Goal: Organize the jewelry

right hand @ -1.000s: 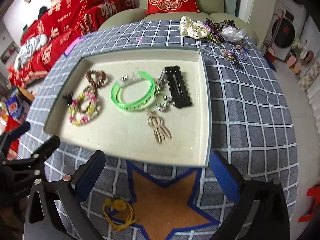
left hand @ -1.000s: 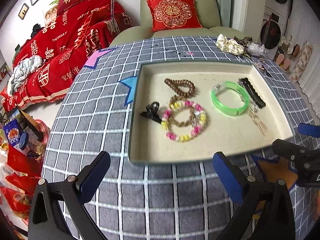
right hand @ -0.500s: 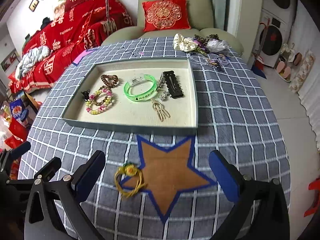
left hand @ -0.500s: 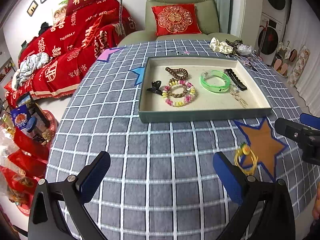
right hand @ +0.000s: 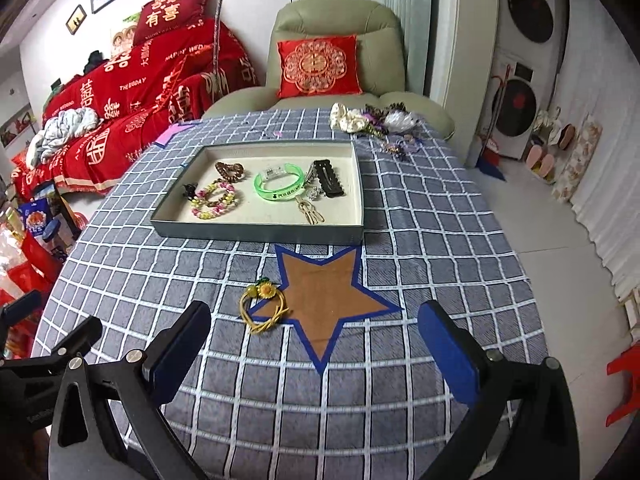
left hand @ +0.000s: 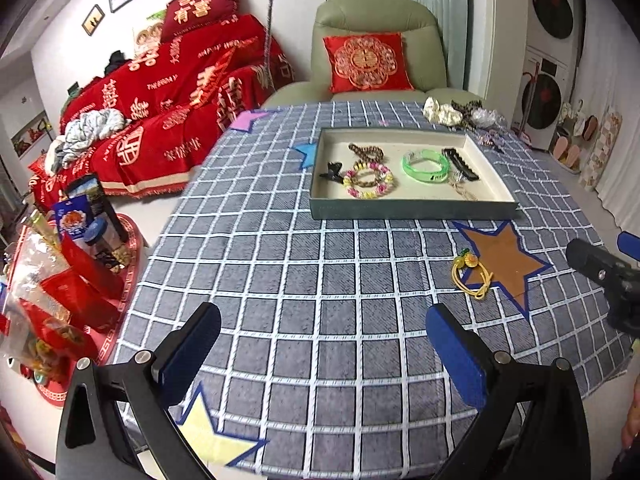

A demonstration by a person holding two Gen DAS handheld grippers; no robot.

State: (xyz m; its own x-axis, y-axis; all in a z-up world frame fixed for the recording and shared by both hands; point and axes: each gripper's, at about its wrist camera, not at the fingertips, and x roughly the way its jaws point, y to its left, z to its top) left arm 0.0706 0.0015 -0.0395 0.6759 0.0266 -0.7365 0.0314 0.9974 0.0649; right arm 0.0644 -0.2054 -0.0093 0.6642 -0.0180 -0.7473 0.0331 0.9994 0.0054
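Note:
A shallow grey tray (right hand: pixel 256 236) (left hand: pixel 412 213) on the checked tablecloth holds a green bangle (right hand: pixel 279 187), a pink-and-yellow bead bracelet (right hand: pixel 214 200), a brown bead bracelet (right hand: pixel 229 170), black hair clips (right hand: pixel 329 179) and a small black claw clip (right hand: pixel 189 191). A yellow sunflower hair tie (right hand: pixel 264 309) (left hand: pixel 472 276) lies on the cloth at the left edge of the brown star patch (right hand: pixel 326 296). My left gripper (left hand: pixel 322 354) and right gripper (right hand: pixel 314 348) are both open and empty, held near the table's front edge, well short of the tray.
A pile of scrunchies and loose jewelry (right hand: pixel 372 120) lies at the far right of the table. A green armchair with a red cushion (right hand: pixel 318 66) stands behind. A red-covered sofa (right hand: pixel 132 92) is at the left. Gift bags (left hand: pixel 60 280) crowd the floor left of the table.
Both grippers have pulled back from the tray toward the table's front edge and risen. The hair tie and star patch now lie ahead of the right gripper.

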